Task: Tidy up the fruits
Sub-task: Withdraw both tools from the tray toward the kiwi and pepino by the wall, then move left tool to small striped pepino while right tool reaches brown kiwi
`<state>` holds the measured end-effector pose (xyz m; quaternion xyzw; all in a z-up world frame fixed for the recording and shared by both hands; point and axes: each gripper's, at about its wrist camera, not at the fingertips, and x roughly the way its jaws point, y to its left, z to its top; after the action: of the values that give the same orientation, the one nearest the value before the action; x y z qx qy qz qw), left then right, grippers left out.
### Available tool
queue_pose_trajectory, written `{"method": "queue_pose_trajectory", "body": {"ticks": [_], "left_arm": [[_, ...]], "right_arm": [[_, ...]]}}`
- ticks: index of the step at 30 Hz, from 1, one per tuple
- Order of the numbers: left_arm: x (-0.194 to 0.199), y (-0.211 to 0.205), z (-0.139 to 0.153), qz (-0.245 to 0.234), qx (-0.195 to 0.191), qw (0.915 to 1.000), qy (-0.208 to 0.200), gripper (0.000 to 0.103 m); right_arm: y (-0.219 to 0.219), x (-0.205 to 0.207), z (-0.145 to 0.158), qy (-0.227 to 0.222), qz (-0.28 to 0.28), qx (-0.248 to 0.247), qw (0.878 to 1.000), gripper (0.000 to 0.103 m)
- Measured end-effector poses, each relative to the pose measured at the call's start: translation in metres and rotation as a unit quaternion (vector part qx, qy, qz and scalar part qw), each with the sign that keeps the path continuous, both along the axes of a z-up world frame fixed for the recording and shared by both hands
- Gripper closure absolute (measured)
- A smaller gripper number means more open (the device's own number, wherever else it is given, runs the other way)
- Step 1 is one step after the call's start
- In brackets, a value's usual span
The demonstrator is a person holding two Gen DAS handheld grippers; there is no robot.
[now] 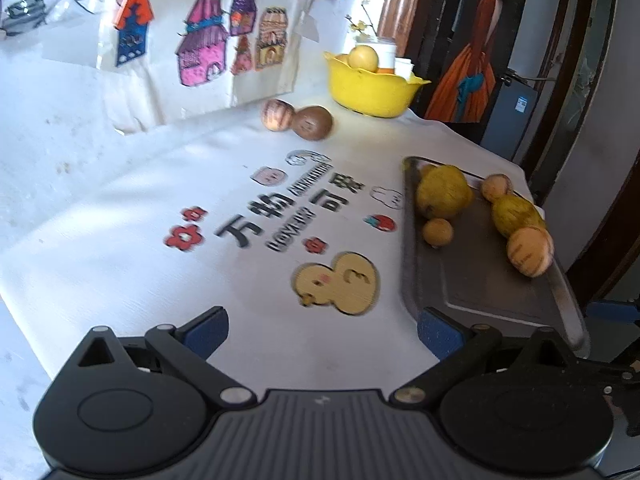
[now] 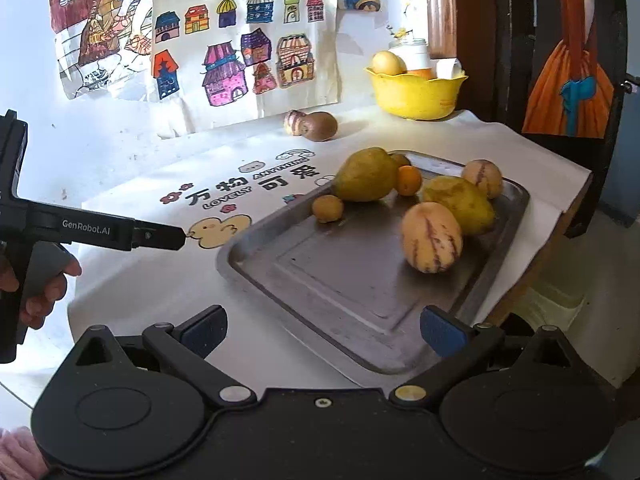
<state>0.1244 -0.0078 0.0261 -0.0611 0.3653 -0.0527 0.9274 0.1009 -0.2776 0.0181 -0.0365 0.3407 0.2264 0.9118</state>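
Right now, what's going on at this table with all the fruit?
A person is sorting fruit with two hand-held grippers. Both the left gripper and the right gripper are open and hold nothing. Several fruits already lie on the metal tray. A kiwi and a striped melon sit on the tablecloth, near a yellow bowl.

On my right wrist feed I read "GenRobot.AI" in pale letters along the black arm of the left gripper (image 2: 160, 236). The white tablecloth (image 2: 168, 280) carries print — "万物可爱", with "LOVELY" and "ANYTHING" in small capitals — blurred but recognisable on the left wrist feed.
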Motion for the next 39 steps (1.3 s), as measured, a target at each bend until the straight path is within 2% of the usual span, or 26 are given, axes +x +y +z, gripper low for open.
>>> {"method": "queue_pose_trajectory", "body": {"ticks": [5, 10, 13, 16, 19, 21, 22, 24, 25, 27, 28, 29, 32, 34, 36, 39], "left_arm": [[0.012, 0.022, 0.008, 0.006, 0.019, 0.9997, 0.012, 0.0], [0.027, 0.039, 0.022, -0.005, 0.081, 0.9967, -0.004, 0.0], [0.04, 0.048, 0.034, -0.014, 0.122, 0.9921, -0.026, 0.0], [0.055, 0.055, 0.048, -0.026, 0.148, 0.9869, -0.059, 0.0], [0.072, 0.056, 0.058, -0.045, 0.183, 0.9771, -0.099, 0.0], [0.085, 0.05, 0.061, -0.067, 0.229, 0.9619, -0.133, 0.0], [0.093, 0.045, 0.061, -0.083, 0.259, 0.951, -0.147, 0.0], [0.106, 0.035, 0.058, -0.112, 0.312, 0.9293, -0.164, 0.0], [0.113, 0.03, 0.055, -0.129, 0.339, 0.9159, -0.173, 0.0], [0.127, 0.017, 0.047, -0.172, 0.396, 0.8824, -0.188, 0.0], [0.133, 0.011, 0.042, -0.192, 0.416, 0.8679, -0.192, 0.0], [0.14, 0.004, 0.036, -0.216, 0.436, 0.8521, -0.194, 0.0], [0.163, -0.006, 0.019, -0.284, 0.46, 0.8175, -0.198, 0.0], [0.182, -0.01, 0.008, -0.314, 0.483, 0.7953, -0.188, 0.0], [0.201, -0.013, -0.001, -0.326, 0.502, 0.7825, -0.171, 0.0], [0.227, -0.015, -0.013, -0.344, 0.536, 0.7573, -0.144, 0.0]], "right_arm": [[0.015, 0.011, 0.007, 0.009, 0.02, -0.008, 1.0, 0.001], [0.031, 0.027, 0.02, 0.005, 0.066, -0.033, 0.997, 0.001], [0.038, 0.042, 0.031, -0.003, 0.111, -0.064, 0.992, 0.001], [0.041, 0.062, 0.049, -0.032, 0.14, -0.101, 0.984, 0.001], [0.041, 0.087, 0.074, -0.06, 0.165, -0.108, 0.978, 0.001], [0.043, 0.108, 0.09, -0.074, 0.199, -0.11, 0.971, 0.001], [0.046, 0.118, 0.096, -0.084, 0.219, -0.121, 0.964, 0.001], [0.055, 0.137, 0.103, -0.111, 0.264, -0.156, 0.945, 0.001], [0.059, 0.145, 0.104, -0.125, 0.282, -0.169, 0.936, 0.001], [0.068, 0.166, 0.102, -0.143, 0.318, -0.194, 0.917, 0.001], [0.074, 0.177, 0.099, -0.144, 0.33, -0.201, 0.911, 0.001], [0.079, 0.19, 0.096, -0.139, 0.342, -0.205, 0.907, 0.001], [0.097, 0.226, 0.083, -0.122, 0.363, -0.208, 0.9, 0.001], [0.106, 0.247, 0.074, -0.121, 0.372, -0.21, 0.896, 0.001], [0.113, 0.265, 0.064, -0.12, 0.376, -0.217, 0.893, 0.002], [0.122, 0.289, 0.049, -0.117, 0.375, -0.231, 0.89, 0.002]]}}
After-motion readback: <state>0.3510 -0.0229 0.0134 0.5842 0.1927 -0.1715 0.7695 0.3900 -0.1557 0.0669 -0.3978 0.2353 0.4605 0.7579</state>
